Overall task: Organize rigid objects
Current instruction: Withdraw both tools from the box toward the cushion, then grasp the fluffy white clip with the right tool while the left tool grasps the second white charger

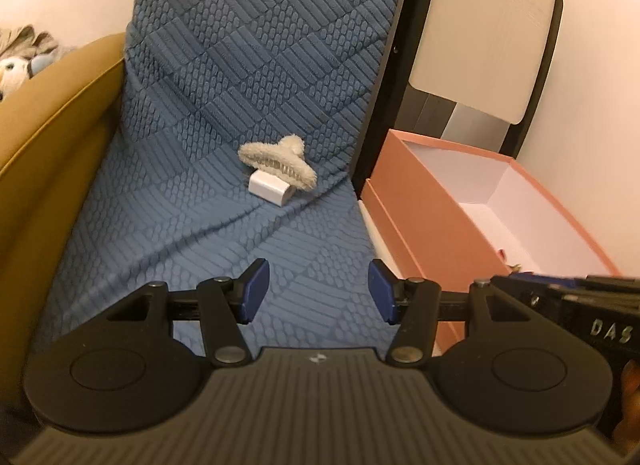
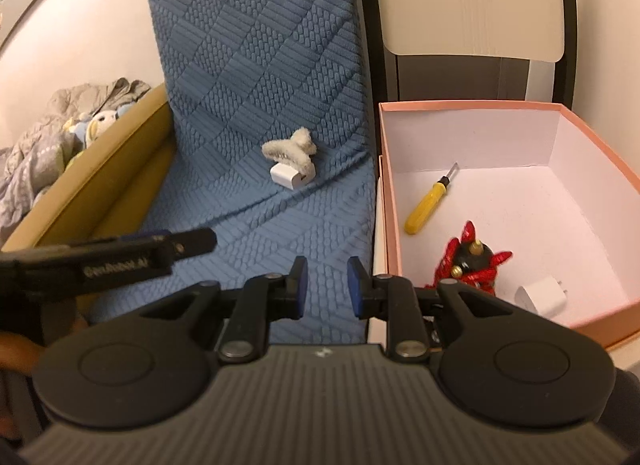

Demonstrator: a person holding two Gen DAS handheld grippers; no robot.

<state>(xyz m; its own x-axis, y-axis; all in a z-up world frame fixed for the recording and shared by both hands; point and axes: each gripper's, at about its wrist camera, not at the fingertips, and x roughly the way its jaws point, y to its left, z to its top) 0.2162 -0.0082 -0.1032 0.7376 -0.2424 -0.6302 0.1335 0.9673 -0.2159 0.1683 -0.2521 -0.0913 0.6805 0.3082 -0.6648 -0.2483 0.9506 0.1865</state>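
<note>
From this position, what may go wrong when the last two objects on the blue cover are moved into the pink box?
1. The fuzzy hair clip lies on top of the white charger; grasping one may drag or drop the other.
2. The blue cover is wrinkled and soft, so fingers may catch fabric.
3. The left gripper and right gripper are close together and may collide.

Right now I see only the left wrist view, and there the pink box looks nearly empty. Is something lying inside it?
Observer: Yes. A yellow-handled screwdriver lies on the floor of the pink box.
Operator: Is it alone there?
Observer: No. A red and black figure sits nearer the camera than it.
Operator: Anything white inside?
Observer: A white charger, to the right of the figure.
</note>
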